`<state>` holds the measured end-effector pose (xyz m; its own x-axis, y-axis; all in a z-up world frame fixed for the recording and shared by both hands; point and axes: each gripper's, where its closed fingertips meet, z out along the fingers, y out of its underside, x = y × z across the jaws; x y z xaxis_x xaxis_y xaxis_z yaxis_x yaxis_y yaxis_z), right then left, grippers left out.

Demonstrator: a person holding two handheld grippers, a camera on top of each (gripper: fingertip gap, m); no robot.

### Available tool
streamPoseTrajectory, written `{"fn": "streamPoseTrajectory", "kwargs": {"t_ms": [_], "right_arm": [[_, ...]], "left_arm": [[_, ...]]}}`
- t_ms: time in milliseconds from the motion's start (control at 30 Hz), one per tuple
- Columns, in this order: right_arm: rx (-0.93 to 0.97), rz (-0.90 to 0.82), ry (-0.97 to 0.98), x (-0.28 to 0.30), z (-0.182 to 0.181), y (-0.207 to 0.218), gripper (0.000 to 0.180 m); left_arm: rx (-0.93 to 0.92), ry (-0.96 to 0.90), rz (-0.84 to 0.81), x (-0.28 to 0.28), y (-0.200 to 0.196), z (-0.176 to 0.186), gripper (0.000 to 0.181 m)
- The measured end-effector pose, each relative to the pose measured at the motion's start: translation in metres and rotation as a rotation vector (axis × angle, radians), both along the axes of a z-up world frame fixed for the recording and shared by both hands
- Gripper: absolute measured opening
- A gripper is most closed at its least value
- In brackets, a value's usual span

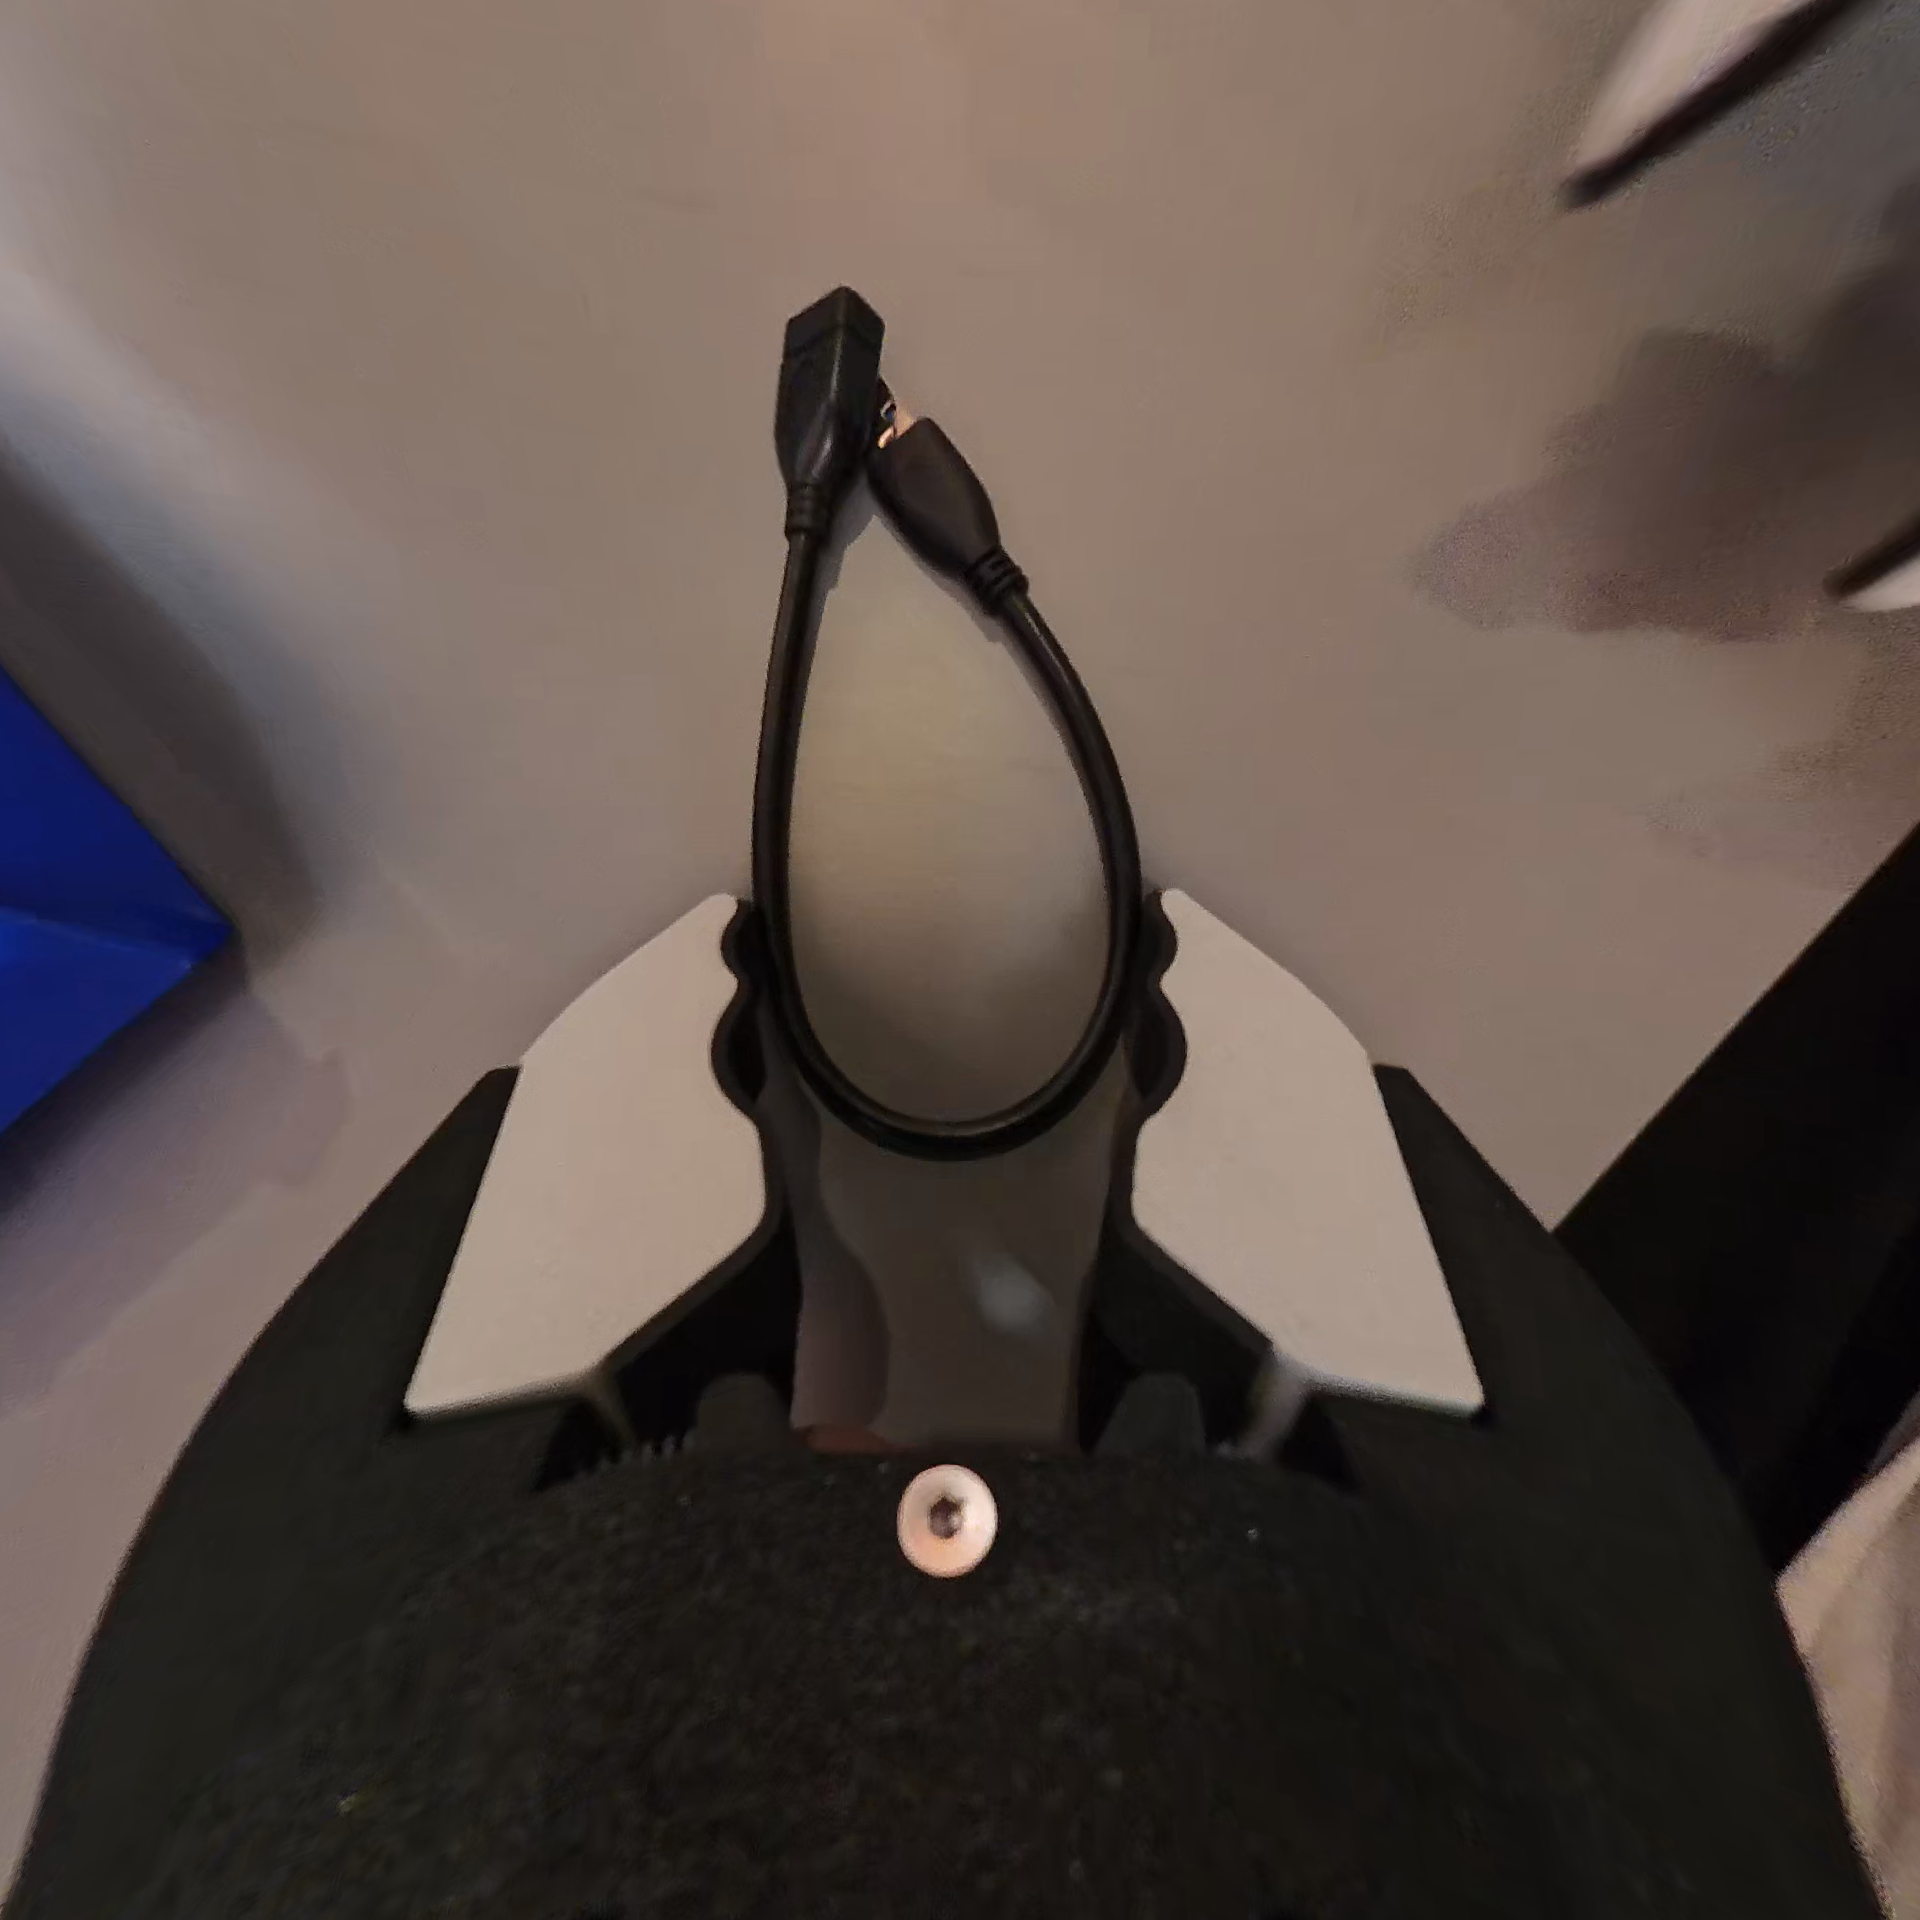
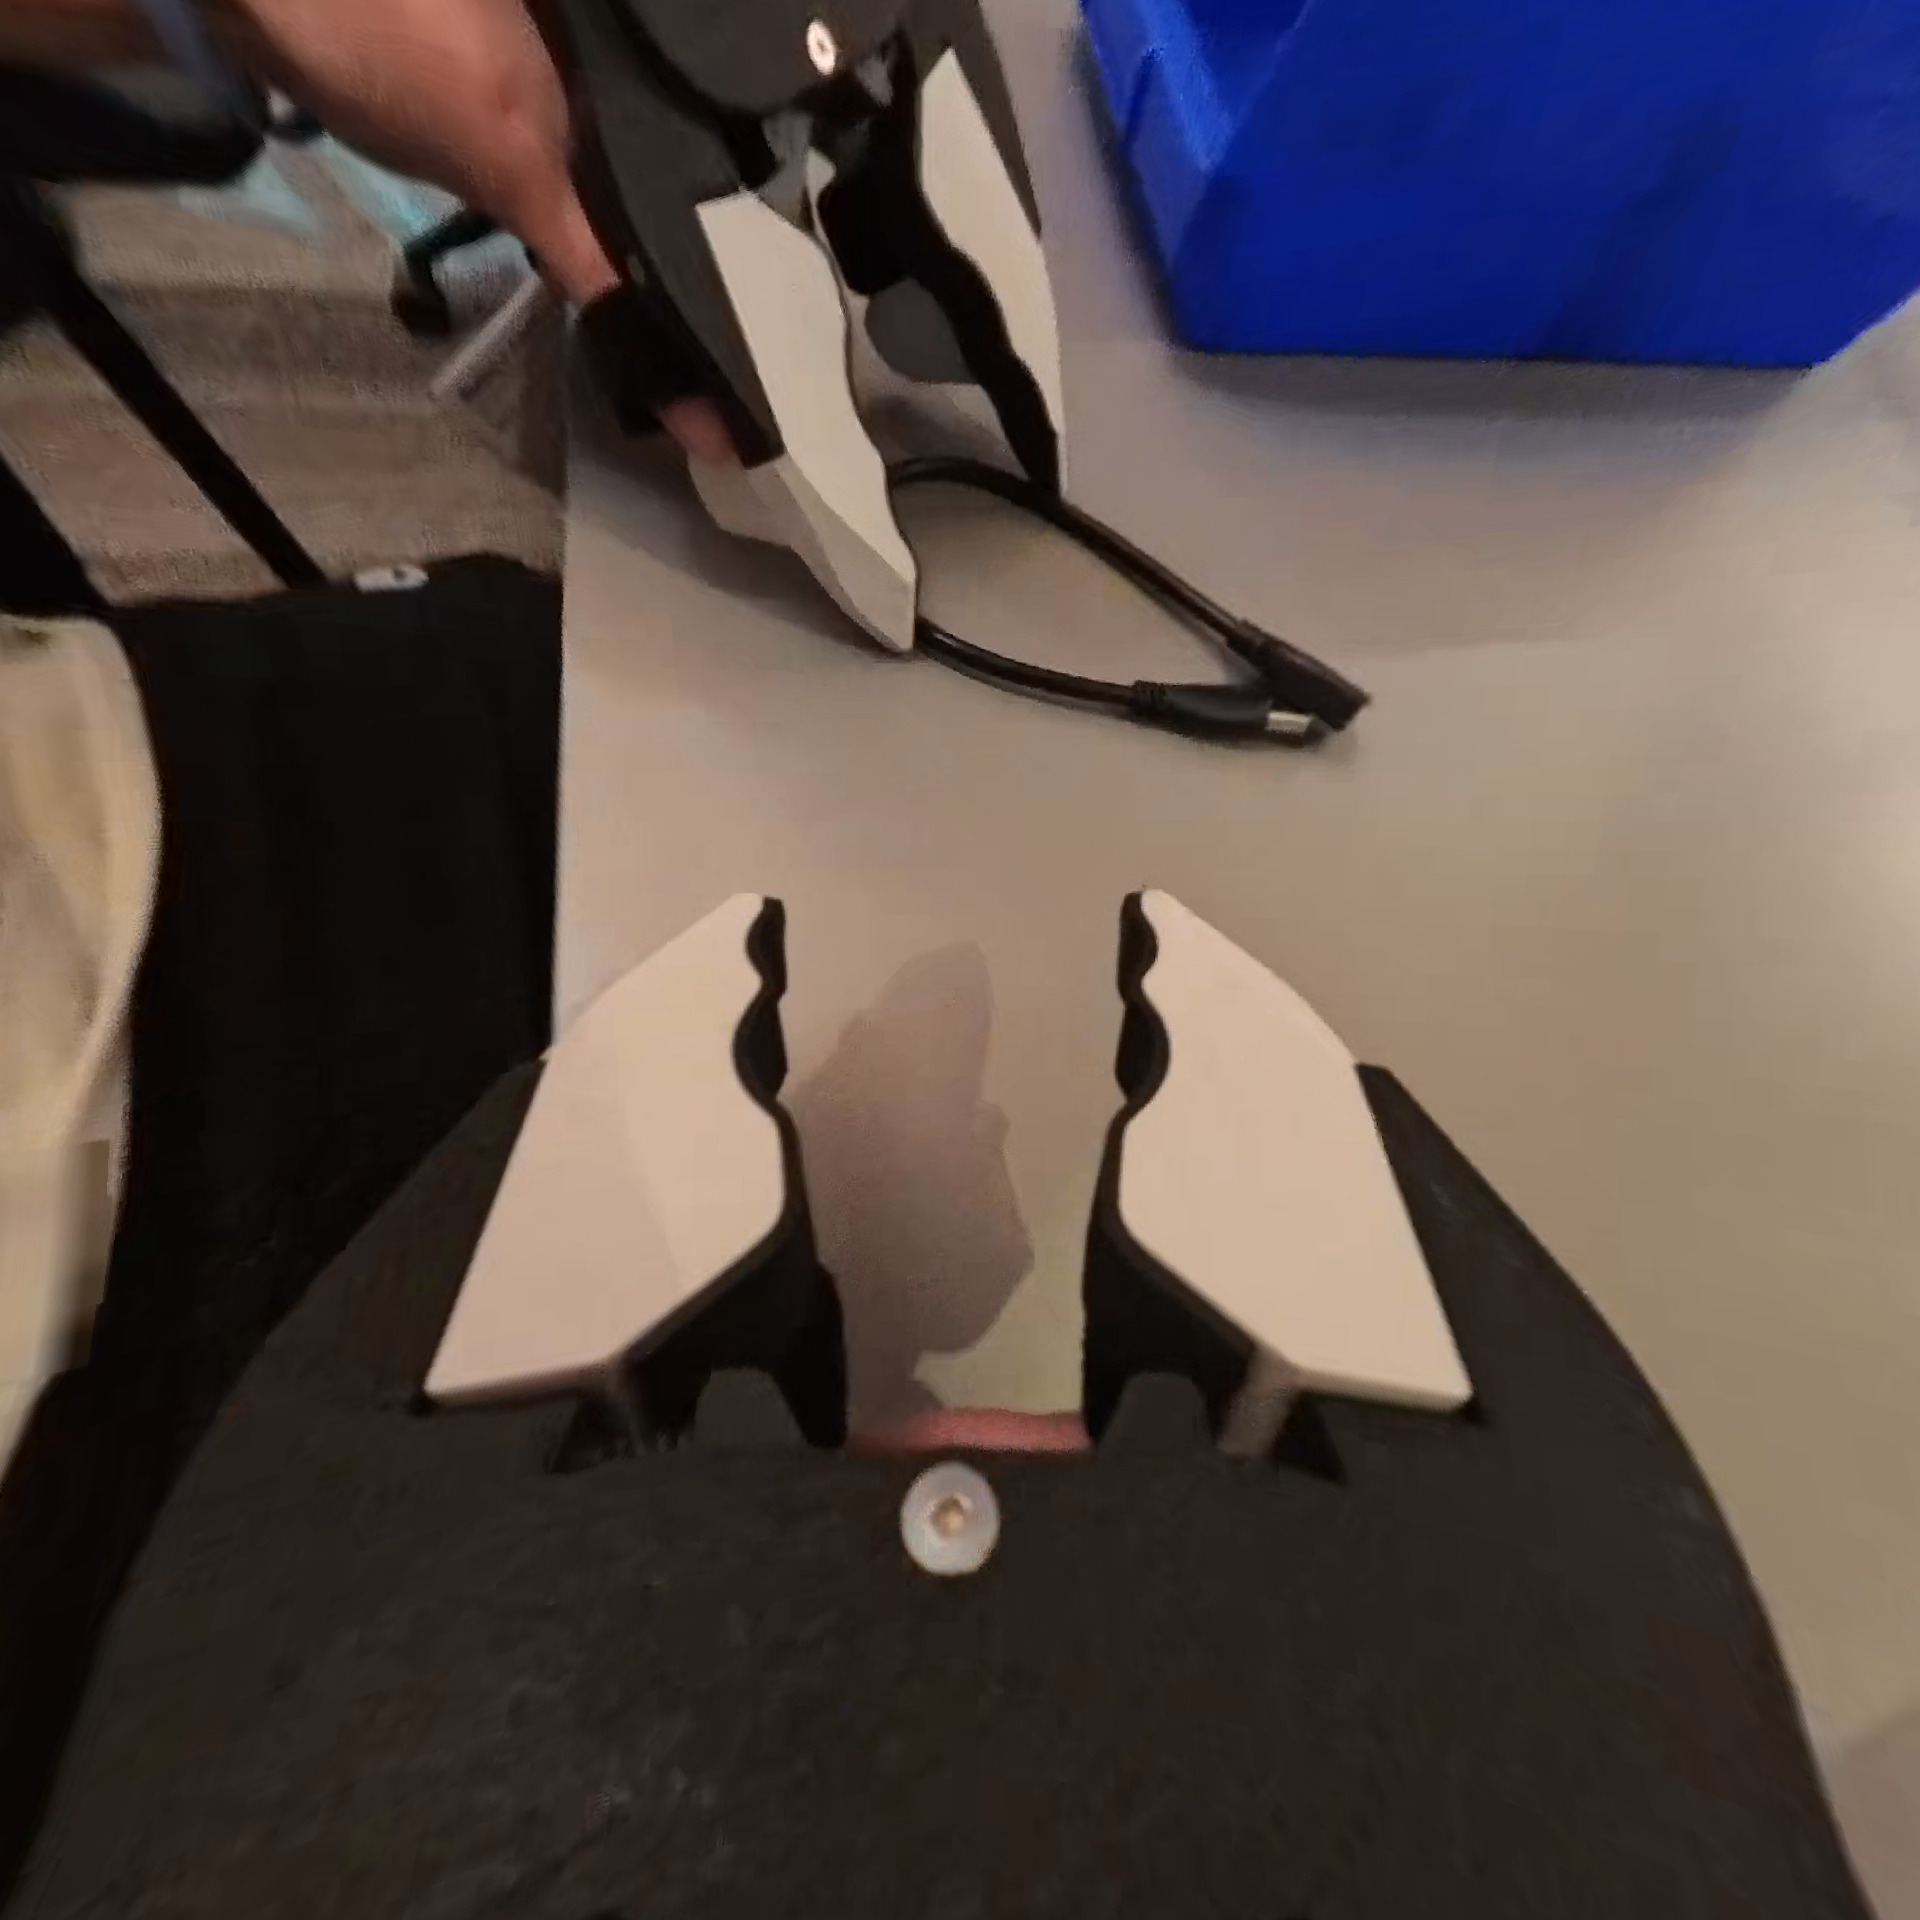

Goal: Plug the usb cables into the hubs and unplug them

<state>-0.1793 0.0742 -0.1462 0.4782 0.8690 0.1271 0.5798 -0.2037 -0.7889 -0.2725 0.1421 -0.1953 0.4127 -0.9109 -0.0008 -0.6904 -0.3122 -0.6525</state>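
Left gripper [image 1: 948,914] has its fingers spread wide around the looped end of a short black usb cable [image 1: 774,727] on the grey table [image 1: 416,416], not pinching it; both plugs lie touching just ahead of the tips. Right gripper [image 2: 951,914] sits well apart, wide open and empty, with a blue bin [image 2: 1507,177] far ahead to its right.

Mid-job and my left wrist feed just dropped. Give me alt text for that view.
The left gripper stands open over a grey table, its white fingers straddling the looped bend of a short black USB cable. The cable's two connector ends lie side by side farther ahead, unplugged. A blue bin shows at the left edge.
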Motion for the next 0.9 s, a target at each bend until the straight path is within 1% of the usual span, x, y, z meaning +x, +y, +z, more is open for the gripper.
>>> {"fn": "streamPoseTrajectory", "kwargs": {"t_ms": [100, 167, 233, 333, 367, 400, 433, 533, 600, 633, 700, 833, 900], "right_arm": [[0.022, 0.15, -0.137, -0.025, -0.014, 0.038, 0.07], [0.029, 0.256, -0.164, -0.039, -0.017, 0.061, 0.07], [-0.009, 0.346, -0.212, -0.046, -0.023, 0.075, 0.071], [-0.085, 0.468, -0.269, -0.051, -0.034, 0.075, 0.065], [-0.1, 0.482, -0.318, -0.05, -0.042, 0.076, 0.063], [-0.132, 0.51, -0.312, -0.051, -0.043, 0.072, 0.055], [-0.154, 0.522, -0.316, -0.051, -0.045, 0.07, 0.054], [-0.207, 0.475, -0.286, -0.051, -0.047, 0.071, 0.049], [-0.207, 0.442, -0.298, -0.049, -0.046, 0.067, 0.034], [-0.207, 0.44, -0.304, -0.049, -0.046, 0.063, 0.02], [-0.159, 0.405, -0.32, -0.048, -0.046, 0.06, 0.017], [-0.104, 0.338, -0.365, -0.034, -0.046, 0.054, 0.015], [-0.078, 0.289, -0.333, -0.024, -0.039, 0.053, 0.013]], "left_arm": [[0.002, 0.0, -0.03, 0.0, -0.006, 0.0, 0.069], [0.002, 0.001, -0.069, 0.001, -0.011, 0.0, 0.07], [0.003, -0.001, -0.119, 0.001, -0.017, 0.0, 0.07], [0.003, -0.007, -0.166, 0.0, -0.019, 0.0, 0.07], [0.005, -0.01, -0.175, 0.0, -0.02, 0.0, 0.07], [0.005, -0.015, -0.179, 0.0, -0.02, 0.0, 0.07], [0.005, -0.021, -0.181, 0.0, -0.02, 0.0, 0.07], [0.006, -0.04, -0.175, -0.001, -0.02, 0.001, 0.069], [-0.029, -0.072, -0.159, -0.003, -0.019, 0.003, 0.072], [-0.053, -0.096, -0.144, -0.003, -0.018, 0.006, 0.076], [-0.091, -0.175, -0.133, -0.003, -0.018, 0.018, 0.073], [-0.093, -0.394, -0.105, 0.0, -0.013, 0.057, 0.069], [-0.082, -0.452, -0.078, -0.001, -0.008, 0.067, 0.065]]}}
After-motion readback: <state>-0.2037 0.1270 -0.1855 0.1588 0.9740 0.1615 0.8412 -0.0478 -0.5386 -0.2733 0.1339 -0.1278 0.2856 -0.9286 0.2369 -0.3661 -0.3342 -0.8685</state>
